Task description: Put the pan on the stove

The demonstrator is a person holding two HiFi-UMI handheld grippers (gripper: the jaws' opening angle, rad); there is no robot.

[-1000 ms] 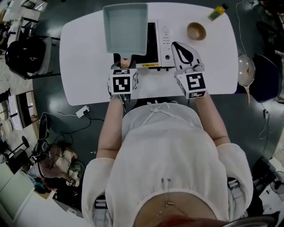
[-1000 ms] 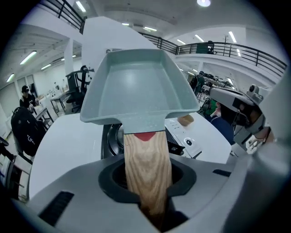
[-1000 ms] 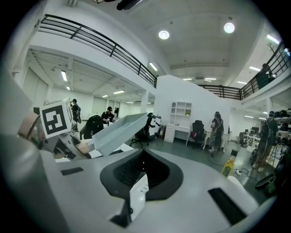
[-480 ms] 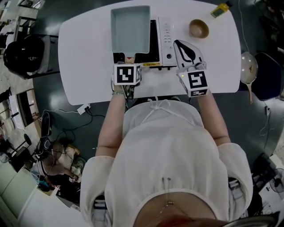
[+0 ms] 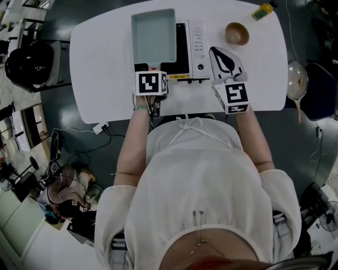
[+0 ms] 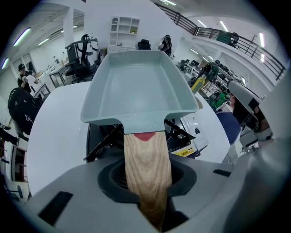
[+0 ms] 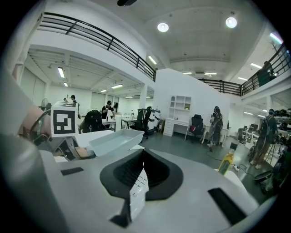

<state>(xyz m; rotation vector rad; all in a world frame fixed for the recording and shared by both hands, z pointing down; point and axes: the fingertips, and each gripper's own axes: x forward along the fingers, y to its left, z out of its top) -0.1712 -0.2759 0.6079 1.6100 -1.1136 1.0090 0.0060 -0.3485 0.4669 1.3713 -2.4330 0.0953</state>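
Note:
A light blue rectangular pan (image 5: 153,36) with a wooden handle (image 6: 146,168) hangs level over the left part of the black stove (image 5: 183,42). My left gripper (image 5: 152,71) is shut on that handle, right behind the pan's body. In the left gripper view the pan (image 6: 138,86) fills the middle, and the stove (image 6: 179,136) shows beneath and to its right. My right gripper (image 5: 214,51) is shut and holds nothing. It lies on the table just right of the stove's white control panel (image 5: 197,45). The right gripper view shows the pan (image 7: 116,140) at the left.
A wooden bowl (image 5: 236,33) and a yellow bottle (image 5: 262,10) stand at the back right of the white table (image 5: 100,79). Another pan (image 5: 293,82) lies off the table's right end. A black chair (image 5: 29,63) stands at the left. People move about in the background.
The pan has moved to the right and a little forward, farther over the stove, with the left gripper still on its handle. The right gripper has hardly moved.

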